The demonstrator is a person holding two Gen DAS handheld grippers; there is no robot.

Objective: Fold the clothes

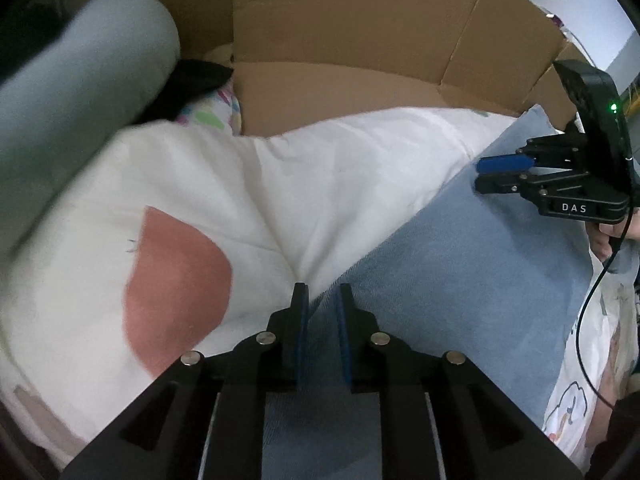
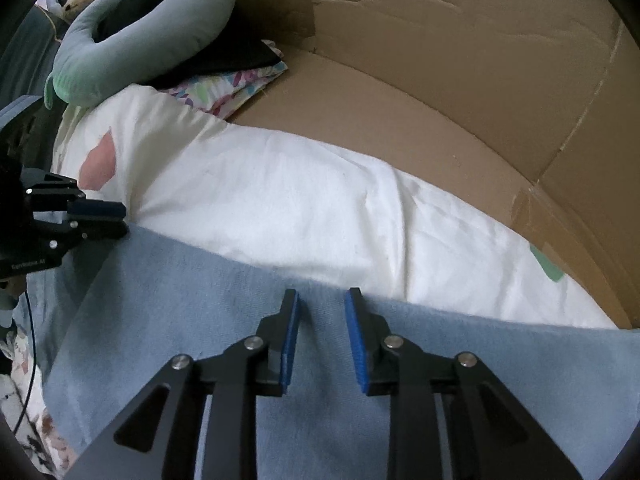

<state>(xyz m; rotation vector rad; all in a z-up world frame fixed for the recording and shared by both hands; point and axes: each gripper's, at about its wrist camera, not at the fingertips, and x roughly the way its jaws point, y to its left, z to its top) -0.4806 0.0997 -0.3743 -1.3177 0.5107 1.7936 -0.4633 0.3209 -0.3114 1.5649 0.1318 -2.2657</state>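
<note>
A light-blue garment lies spread on a white quilt that has a pink patch. My left gripper points down at the garment's left edge. Its jaws stand a narrow gap apart, the blue cloth shows in that gap, and the pads do not press on it. In the right wrist view the left gripper sits at the garment's far left corner. My right gripper hovers over the garment's far edge, jaws apart and empty. The left wrist view shows the right gripper at the garment's far right corner, held by a hand.
An open cardboard box walls off the far side of the quilt. A grey-green bolster pillow lies at the far left over a black item and a floral cloth. A black cable hangs from the right gripper.
</note>
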